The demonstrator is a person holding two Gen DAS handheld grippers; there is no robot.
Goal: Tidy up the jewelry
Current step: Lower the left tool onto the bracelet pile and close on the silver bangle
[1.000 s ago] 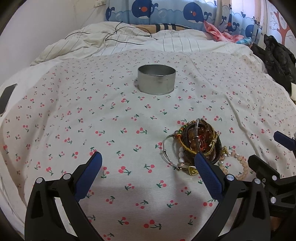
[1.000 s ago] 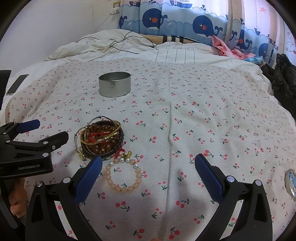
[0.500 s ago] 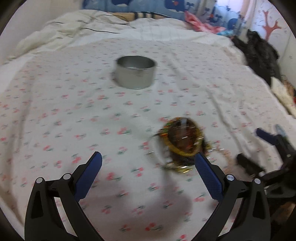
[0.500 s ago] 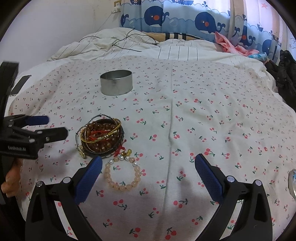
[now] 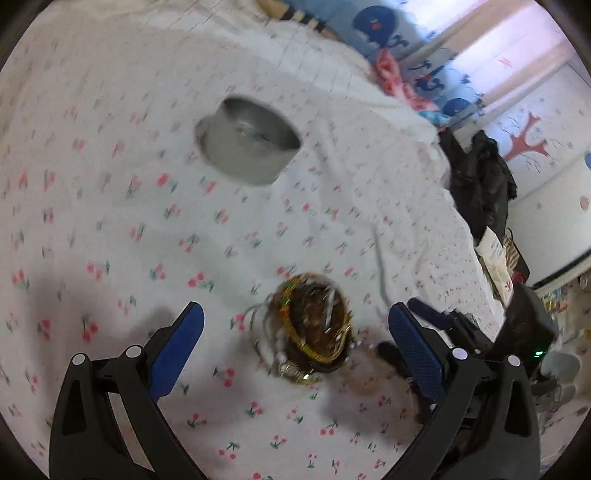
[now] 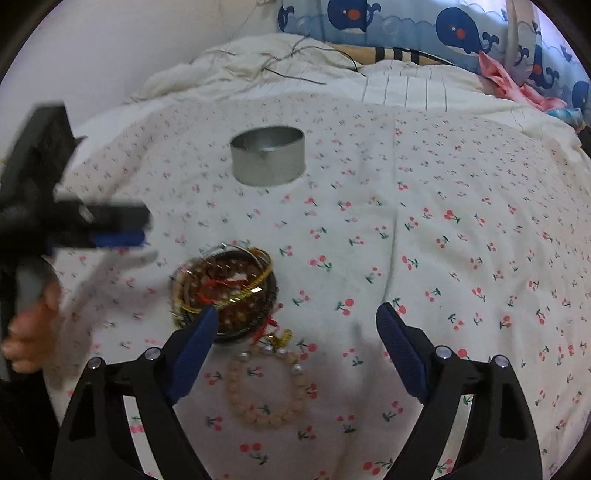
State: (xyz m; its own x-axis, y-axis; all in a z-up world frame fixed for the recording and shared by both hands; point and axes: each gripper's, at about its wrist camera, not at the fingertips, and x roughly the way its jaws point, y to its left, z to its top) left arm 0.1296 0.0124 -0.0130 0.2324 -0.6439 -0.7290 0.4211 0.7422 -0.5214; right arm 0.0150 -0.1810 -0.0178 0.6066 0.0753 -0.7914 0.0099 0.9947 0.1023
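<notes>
A pile of brown, gold and silver bracelets [image 5: 312,326] [image 6: 225,291] lies on the cherry-print bedsheet. A peach bead bracelet with pearls [image 6: 267,387] lies just in front of the pile. A round metal tin [image 5: 249,138] [image 6: 267,154] stands further back, open and empty. My left gripper [image 5: 295,347] is open and hovers over the pile, which lies between its fingers. My right gripper [image 6: 295,349] is open above the bead bracelet. The left gripper also shows, blurred, at the left of the right wrist view [image 6: 110,225].
The bed carries a crumpled white duvet with thin cables [image 6: 280,62] at the back. Whale-print curtains [image 6: 424,26] hang behind. Dark clothing [image 5: 480,177] lies at the bed's right edge. The right gripper's fingers [image 5: 432,321] sit close to the pile's right.
My left gripper has swung in over the bracelet pile and tilted; its view is blurred from motion. My right gripper has moved forward and lower, over the bead bracelet. Both stay open.
</notes>
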